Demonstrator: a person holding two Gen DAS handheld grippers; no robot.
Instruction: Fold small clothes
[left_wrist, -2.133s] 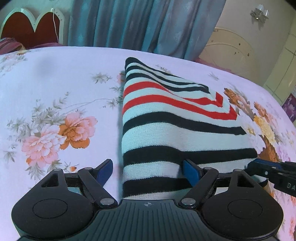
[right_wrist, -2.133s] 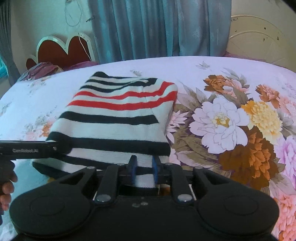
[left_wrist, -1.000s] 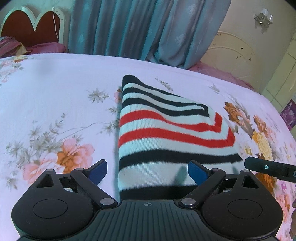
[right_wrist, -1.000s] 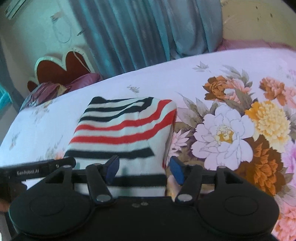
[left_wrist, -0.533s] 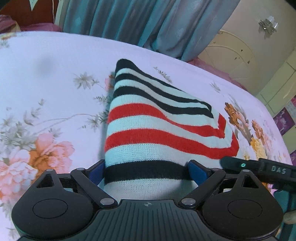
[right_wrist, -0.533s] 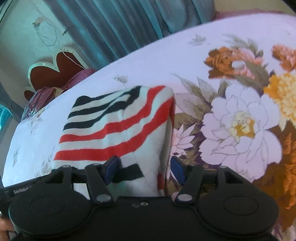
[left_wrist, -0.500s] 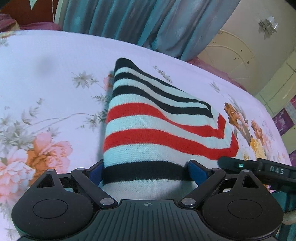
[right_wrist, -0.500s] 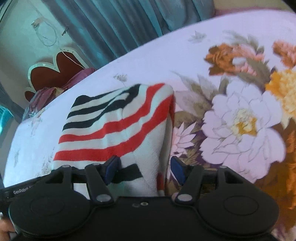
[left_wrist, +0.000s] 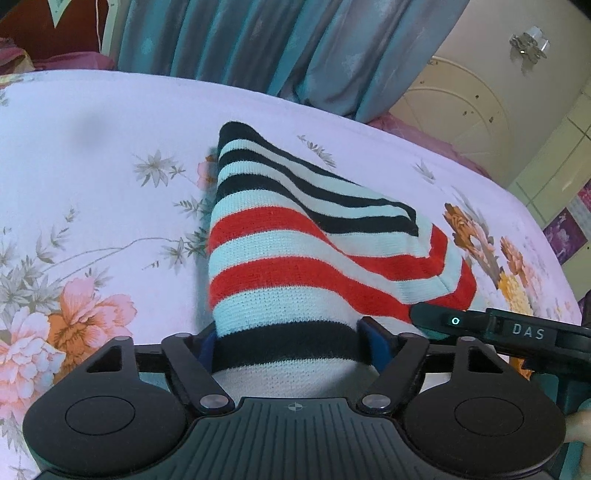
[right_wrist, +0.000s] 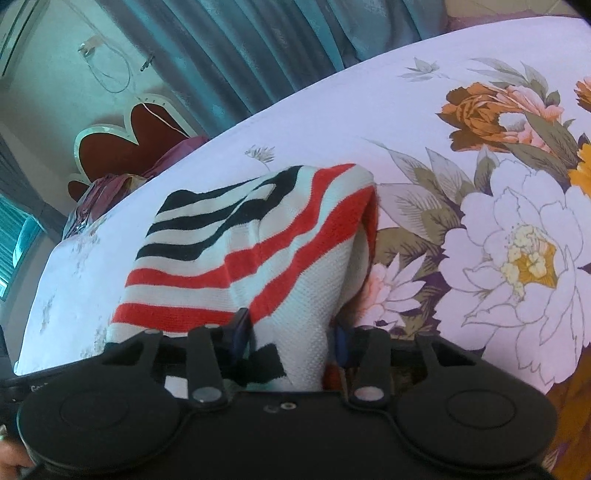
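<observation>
2 hand-held grippers work the near edge of the striped knit garment (left_wrist: 295, 266), which lies folded on the floral bed sheet (left_wrist: 92, 155) at frame centre. Left hand-held gripper (left_wrist: 291, 341) is closing, pads flanking a thick bunch; right hand-held gripper (right_wrist: 291, 339) is closing on the near corner. Risk: uneven bites catch only some layers, so lifting skews or undoes the fold.

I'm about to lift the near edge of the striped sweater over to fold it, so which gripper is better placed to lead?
Neither clearly. Left gripper and right gripper are both closing, with the striped sweater's near edge between their fingers.
</observation>
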